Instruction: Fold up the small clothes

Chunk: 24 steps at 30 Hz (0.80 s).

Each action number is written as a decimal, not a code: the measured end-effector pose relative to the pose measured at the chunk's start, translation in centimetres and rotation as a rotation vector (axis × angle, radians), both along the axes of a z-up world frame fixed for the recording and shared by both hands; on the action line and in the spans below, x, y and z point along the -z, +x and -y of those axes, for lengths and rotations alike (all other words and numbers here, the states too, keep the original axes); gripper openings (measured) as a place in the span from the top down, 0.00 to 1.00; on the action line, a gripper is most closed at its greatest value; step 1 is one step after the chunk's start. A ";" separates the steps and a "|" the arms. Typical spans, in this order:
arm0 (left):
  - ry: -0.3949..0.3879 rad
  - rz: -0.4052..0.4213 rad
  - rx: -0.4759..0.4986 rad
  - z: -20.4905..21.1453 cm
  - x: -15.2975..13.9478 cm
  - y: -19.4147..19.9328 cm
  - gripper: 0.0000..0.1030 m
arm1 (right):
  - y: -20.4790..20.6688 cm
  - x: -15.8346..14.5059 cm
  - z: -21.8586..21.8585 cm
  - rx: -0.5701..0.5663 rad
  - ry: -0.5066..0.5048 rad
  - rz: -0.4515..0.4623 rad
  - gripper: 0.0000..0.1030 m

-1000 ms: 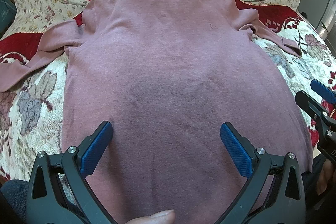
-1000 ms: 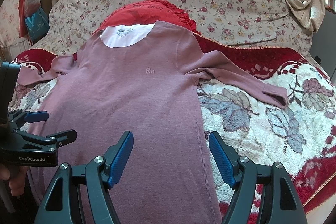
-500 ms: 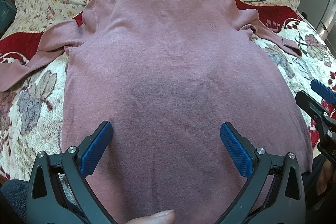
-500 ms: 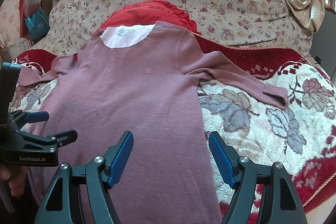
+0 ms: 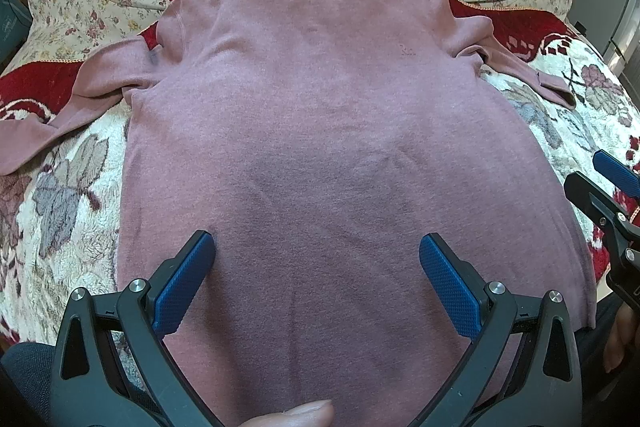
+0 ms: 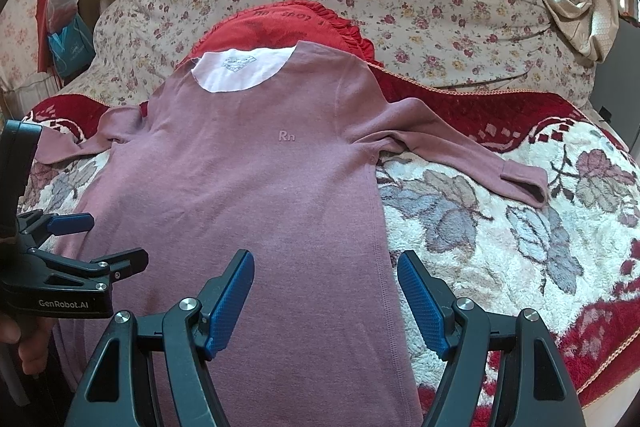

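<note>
The shirt [image 5: 340, 155] is spread flat on the blanket [image 6: 500, 235], collar at twelve o'clock. Both the left gripper [image 5: 316, 263] and right gripper [image 6: 326, 287] are held wide and empty above the hem; folding is judged not begun, and a sleeve or side edge needs pinching first.

Red cushion [image 6: 288, 27] just beyond shirt [image 6: 256, 195]

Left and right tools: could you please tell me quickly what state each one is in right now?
Left tool: open, holding nothing, over the pink shirt.
Right tool: open, holding nothing, over the shirt's side seam.
</note>
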<state>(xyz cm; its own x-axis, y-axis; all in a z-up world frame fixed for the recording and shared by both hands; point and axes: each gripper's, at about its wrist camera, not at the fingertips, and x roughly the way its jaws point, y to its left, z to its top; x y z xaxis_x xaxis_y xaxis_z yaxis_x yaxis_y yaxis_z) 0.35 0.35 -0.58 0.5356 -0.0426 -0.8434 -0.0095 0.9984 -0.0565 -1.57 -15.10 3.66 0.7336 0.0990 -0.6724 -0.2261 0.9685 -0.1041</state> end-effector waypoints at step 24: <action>-0.001 -0.001 0.000 0.0 -0.1 0.1 0.00 | 0.0 0.0 -0.2 -0.006 0.037 0.008 0.30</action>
<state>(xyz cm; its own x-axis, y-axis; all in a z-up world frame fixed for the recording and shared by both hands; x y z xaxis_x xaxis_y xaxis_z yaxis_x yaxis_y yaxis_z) 0.40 0.33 -0.53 0.5351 -0.0429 -0.8437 -0.0100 0.9983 -0.0572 -1.58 -14.92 3.69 0.7379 0.1279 -0.6627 -0.2314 0.9703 -0.0704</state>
